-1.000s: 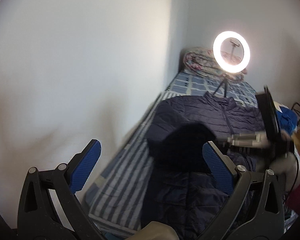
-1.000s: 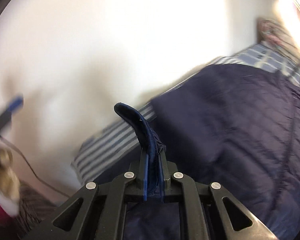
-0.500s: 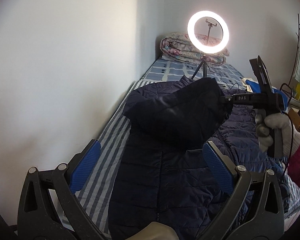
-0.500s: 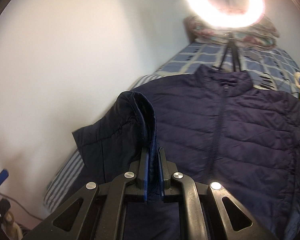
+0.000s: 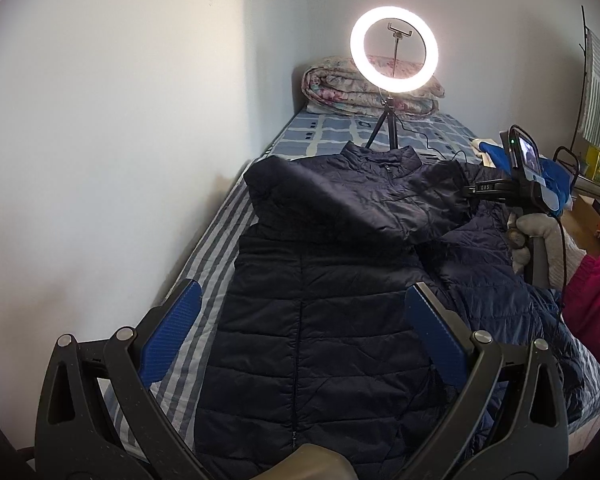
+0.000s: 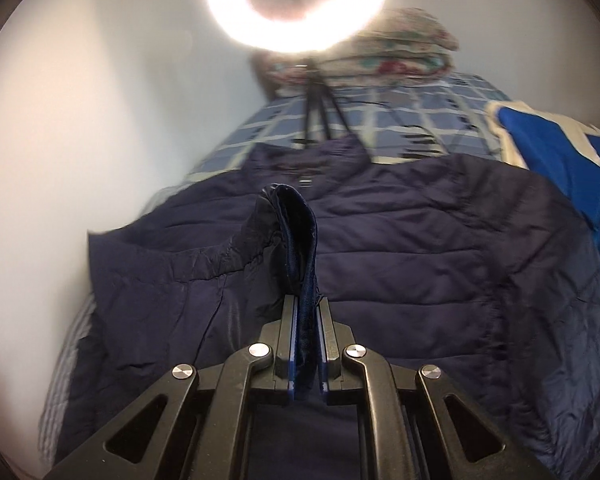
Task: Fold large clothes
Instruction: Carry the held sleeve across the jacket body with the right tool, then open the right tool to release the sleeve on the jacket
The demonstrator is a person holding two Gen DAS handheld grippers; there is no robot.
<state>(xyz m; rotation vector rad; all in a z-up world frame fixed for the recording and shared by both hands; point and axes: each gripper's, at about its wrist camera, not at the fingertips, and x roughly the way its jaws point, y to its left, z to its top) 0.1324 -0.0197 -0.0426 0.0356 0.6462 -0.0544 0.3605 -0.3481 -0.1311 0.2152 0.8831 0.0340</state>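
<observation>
Two grippers: right gripper (image 6: pixel 305 344) clamps jacket (image 5: pixel 320 340) cuff; left gripper (image 5: pixel 300 336) jaws wide; ring light (image 5: pixel 394 50) beyond collar.

Left wrist: bed's foot, wide | right wrist: closer | shared: jacket (image 5: pixel 332 320)

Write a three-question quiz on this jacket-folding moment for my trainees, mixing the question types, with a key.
1. True or false: the right gripper is shut on the sleeve cuff of the navy jacket.
2. Which stands at the head of the bed? A) ring light B) desk fan C) guitar
3. Fill in: the left gripper hovers over the jacket with its jaws ____.

Key: 1 true. 2 A. 3 open, with nothing between them.
</observation>
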